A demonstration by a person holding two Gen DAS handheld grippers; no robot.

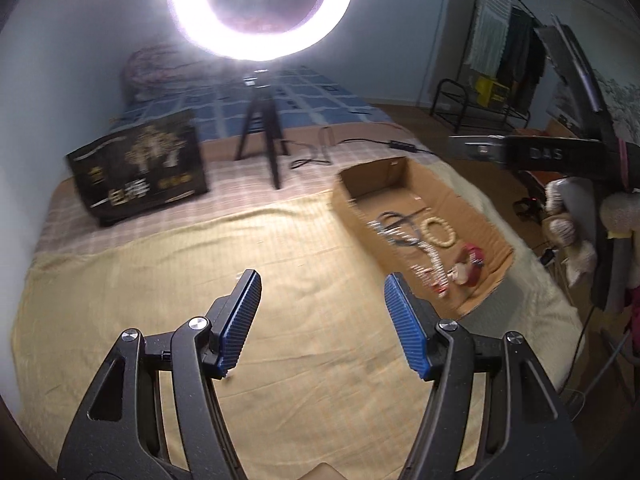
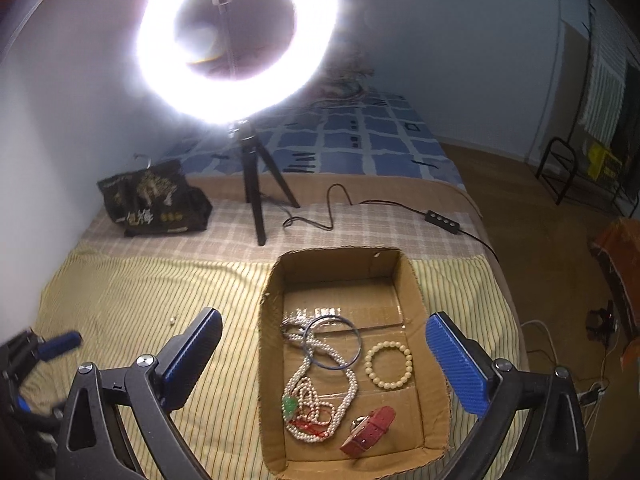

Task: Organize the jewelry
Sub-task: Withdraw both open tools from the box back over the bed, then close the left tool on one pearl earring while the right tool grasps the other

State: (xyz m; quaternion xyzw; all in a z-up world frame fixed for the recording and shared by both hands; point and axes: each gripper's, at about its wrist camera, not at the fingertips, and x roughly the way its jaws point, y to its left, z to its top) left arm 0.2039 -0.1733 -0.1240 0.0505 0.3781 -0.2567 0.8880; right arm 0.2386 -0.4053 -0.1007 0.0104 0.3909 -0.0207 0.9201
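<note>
Both tools point(image 1: 322, 300) point(image 2: 324, 334) wide open, holding nothing.

Left gripper point(image 1: 322, 300): fingers point(image 1: 240, 320) spread wide, nothing between them, above the yellow cloth point(image 1: 160, 300).
Cardboard box point(image 1: 348, 208): open-topped, on the bed to the right of the fingers, near the bed's right edge.
Box contents: cream bead bracelet point(image 1: 439, 232), a dark bangle point(image 1: 396, 222) tangled with a blurred beaded strand, red strap point(image 1: 474, 266) at the near end.
Ring light point(image 1: 260, 8): lit, on a black tripod point(image 1: 262, 136) standing behind the box.
Black bag point(image 1: 140, 168): gold print, upright, left of the tripod.
Right gripper point(image 1: 480, 150): only its body shows at the right edge, blurred; finger state undeterminable.
</note>
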